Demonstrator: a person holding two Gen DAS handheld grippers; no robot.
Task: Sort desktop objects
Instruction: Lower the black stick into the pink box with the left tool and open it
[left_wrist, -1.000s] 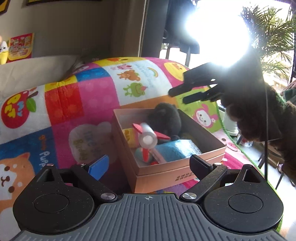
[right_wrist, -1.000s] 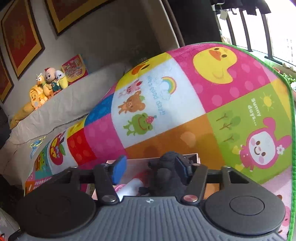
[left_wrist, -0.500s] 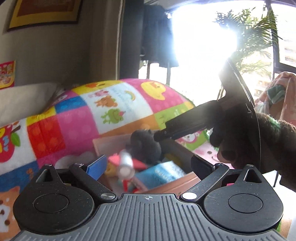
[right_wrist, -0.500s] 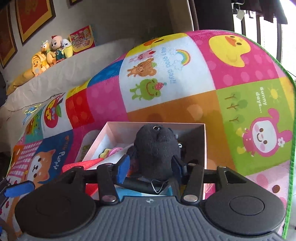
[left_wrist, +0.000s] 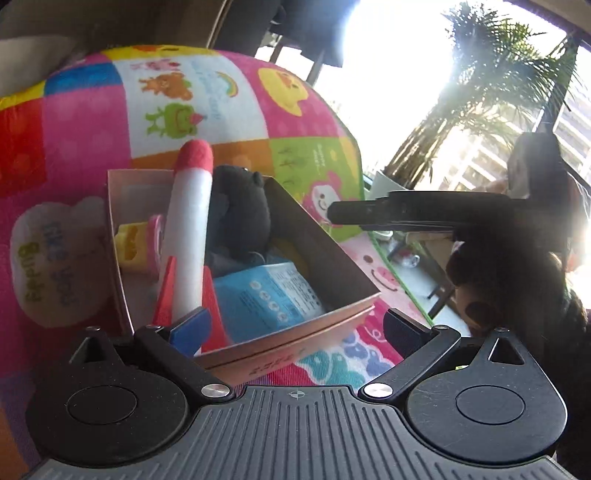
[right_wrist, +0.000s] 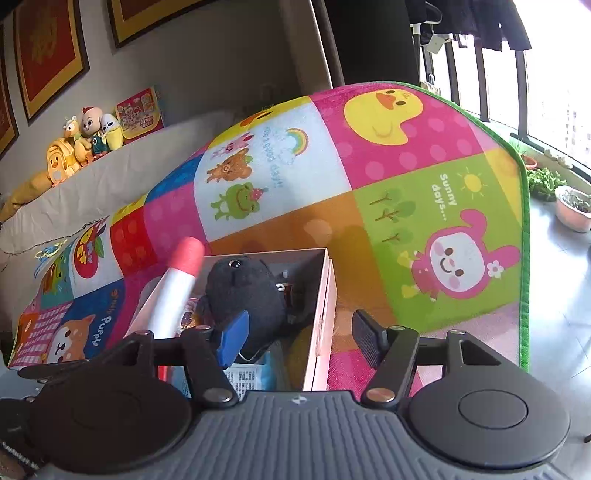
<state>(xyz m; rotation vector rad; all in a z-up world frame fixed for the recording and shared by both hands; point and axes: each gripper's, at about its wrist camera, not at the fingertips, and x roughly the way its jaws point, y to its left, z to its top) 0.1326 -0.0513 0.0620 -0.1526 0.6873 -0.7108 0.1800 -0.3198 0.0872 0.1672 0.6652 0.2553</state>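
Above the open pink cardboard box (left_wrist: 325, 314) on the patchwork cartoon play mat (right_wrist: 406, 206), both hand-held grippers tilted downward. The left gripper (left_wrist: 295, 325) stood with its jaws wide open, straddling the box's near corner and pressing on nothing. A white foam toy rocket with a red nose and red fins (left_wrist: 190, 229) rose just inside its blue-padded left finger (left_wrist: 190, 328), its base in the box; whether the finger touched it could not be told. The rocket's long axis ran nearly upright, nose up, leaning toward the box's far wall. The right gripper (right_wrist: 299, 339), seen from the left wrist camera as a dark bar held level over the box's right side in a dark-gloved hand (left_wrist: 517, 280), was opening its jaws. A black plush bear (right_wrist: 247, 291) sat in the box just ahead of that gripper's blue pad, free of the pads, beside a light-blue printed packet (left_wrist: 266, 295).
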